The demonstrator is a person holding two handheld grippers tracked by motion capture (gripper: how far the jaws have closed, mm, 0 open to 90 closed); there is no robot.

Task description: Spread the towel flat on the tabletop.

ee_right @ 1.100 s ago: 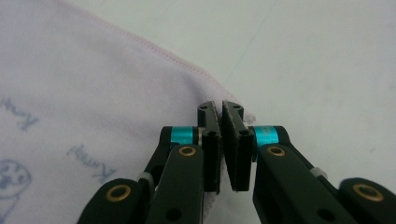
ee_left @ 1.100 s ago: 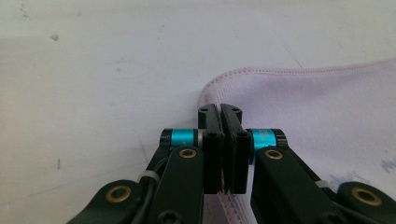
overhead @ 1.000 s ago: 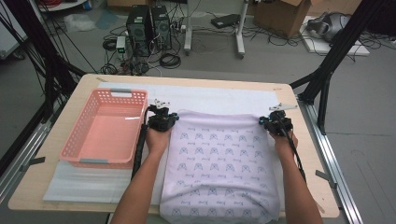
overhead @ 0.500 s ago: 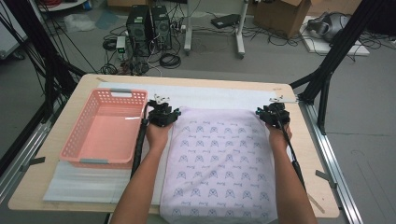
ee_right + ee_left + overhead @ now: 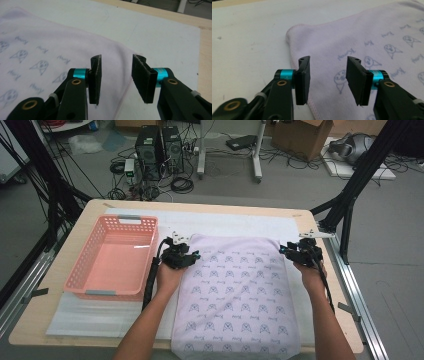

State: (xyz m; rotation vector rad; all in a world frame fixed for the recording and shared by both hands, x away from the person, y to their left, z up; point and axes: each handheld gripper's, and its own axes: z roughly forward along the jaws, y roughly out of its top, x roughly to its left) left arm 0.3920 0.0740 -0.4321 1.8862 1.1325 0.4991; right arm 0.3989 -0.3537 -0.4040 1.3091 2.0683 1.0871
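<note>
A lilac towel (image 5: pixel 235 290) printed with small faces lies flat on the white mat (image 5: pixel 235 222), its near end hanging over the table's front edge. My left gripper (image 5: pixel 186 251) is at the towel's far left corner. Its jaws have just been opening and stand apart above the cloth (image 5: pixel 374 32), and the left gripper (image 5: pixel 328 60) presses on nothing. My right gripper (image 5: pixel 292 249) is at the far right corner. The right gripper (image 5: pixel 116 57) has likewise just been opening, and its pads hover over the towel's edge (image 5: pixel 50 42) without gripping it.
An empty pink plastic basket (image 5: pixel 80 270) stands on the table left of the towel, close to my left forearm. A black frame leg (image 5: pixel 345 215) rises at the table's far right corner. Bare mat (image 5: pixel 162 32) lies beyond the towel.
Both grippers were shut at the towel's far corners a second ago. They have opened and let go, and each hand has drawn back slightly. The towel now lies spread flat.
</note>
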